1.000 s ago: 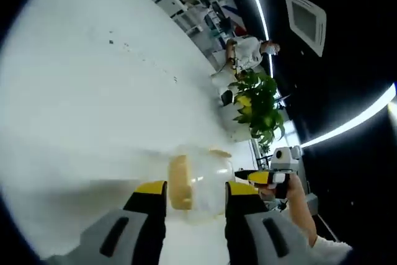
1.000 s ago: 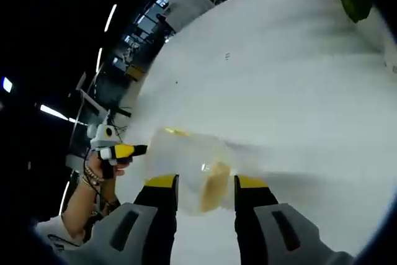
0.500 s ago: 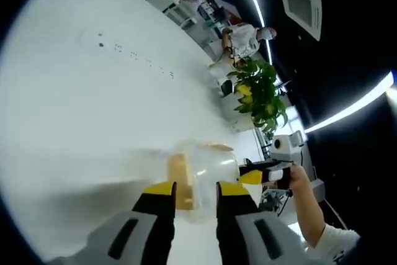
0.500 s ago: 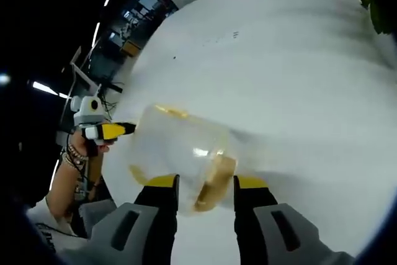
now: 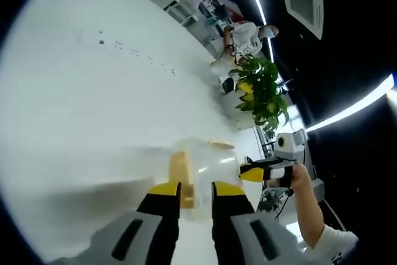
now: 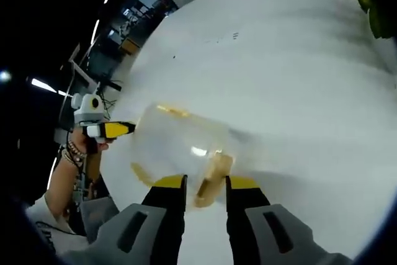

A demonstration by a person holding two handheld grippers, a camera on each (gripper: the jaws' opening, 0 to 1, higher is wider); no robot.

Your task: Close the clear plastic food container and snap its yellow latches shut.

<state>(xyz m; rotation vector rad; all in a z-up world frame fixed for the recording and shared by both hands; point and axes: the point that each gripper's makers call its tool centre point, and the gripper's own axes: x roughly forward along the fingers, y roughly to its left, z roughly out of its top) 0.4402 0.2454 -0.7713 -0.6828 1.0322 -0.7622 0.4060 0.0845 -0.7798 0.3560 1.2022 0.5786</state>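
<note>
While the left claw [image 5: 195, 192] rises from the bottom centre of the left gripper view, its yellow-tipped jaws stand narrowly apart with the yellow latch [image 5: 180, 178] of the clear plastic food container [image 5: 205, 166] between them; contact is too blurred to call, so I cannot tell if it grips. The container sits on the white table [image 5: 93, 103] at lower centre of frame, directly ahead of the jaws. The right claw [image 5: 253, 170] enters from the right, its yellow tip at the container's far side, held by a hand [image 5: 298, 181]. A green potted plant [image 5: 260, 100] stands at upper right.

In the right gripper view, the right claw [image 6: 205, 189] comes up from bottom centre, jaws close together around a second yellow latch [image 6: 211, 178] on the container's [image 6: 180, 141] near end; whether they pinch it I cannot tell. The container stretches from lower centre toward middle left, its long axis running from one claw to the other. The left claw [image 6: 115, 130] meets its far end at left.

Each claw is nearest its own end latch, so the coming squeeze likely goes straight ahead.
</note>
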